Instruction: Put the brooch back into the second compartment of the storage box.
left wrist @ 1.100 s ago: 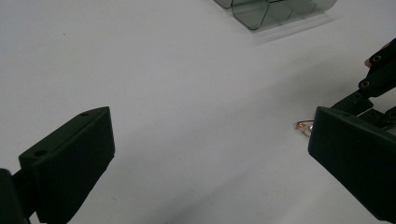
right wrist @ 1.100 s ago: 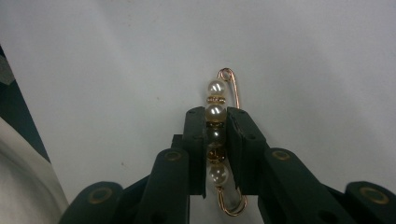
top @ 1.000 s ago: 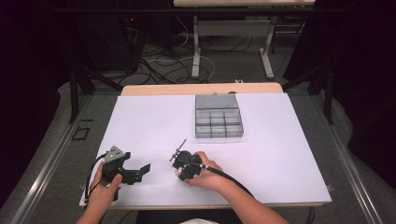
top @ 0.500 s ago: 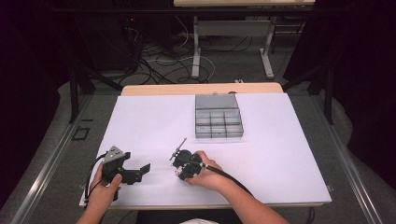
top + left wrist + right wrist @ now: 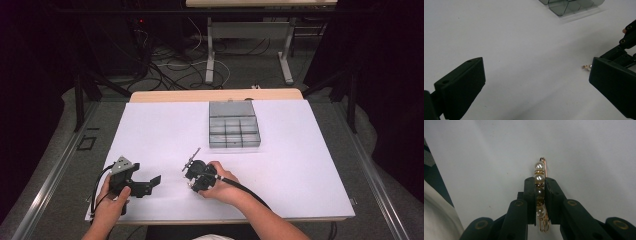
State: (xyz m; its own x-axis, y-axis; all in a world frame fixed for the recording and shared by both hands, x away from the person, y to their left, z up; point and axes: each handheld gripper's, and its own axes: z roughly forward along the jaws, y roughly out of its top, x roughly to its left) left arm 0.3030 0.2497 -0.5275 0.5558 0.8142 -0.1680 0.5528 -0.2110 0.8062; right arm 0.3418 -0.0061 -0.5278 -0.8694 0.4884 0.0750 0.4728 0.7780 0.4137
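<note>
Gold pearl pin clamped in right hand-held gripper; left hand-held gripper wide, nothing between.

A white-topped table stands in a dark room; at twelve o'clock, cables lie on grey floor.

From above the near edge we look forward and down on the whole desk, forearms entering at 6 o'clock. The left gripper view sits low and close to the sheet, looking across it; the tray at its 12 o'clock is the one at the high view's centre. At its 3 o'clock we share the right tongs and pin with the right gripper view, which looks close along that pin.
</note>
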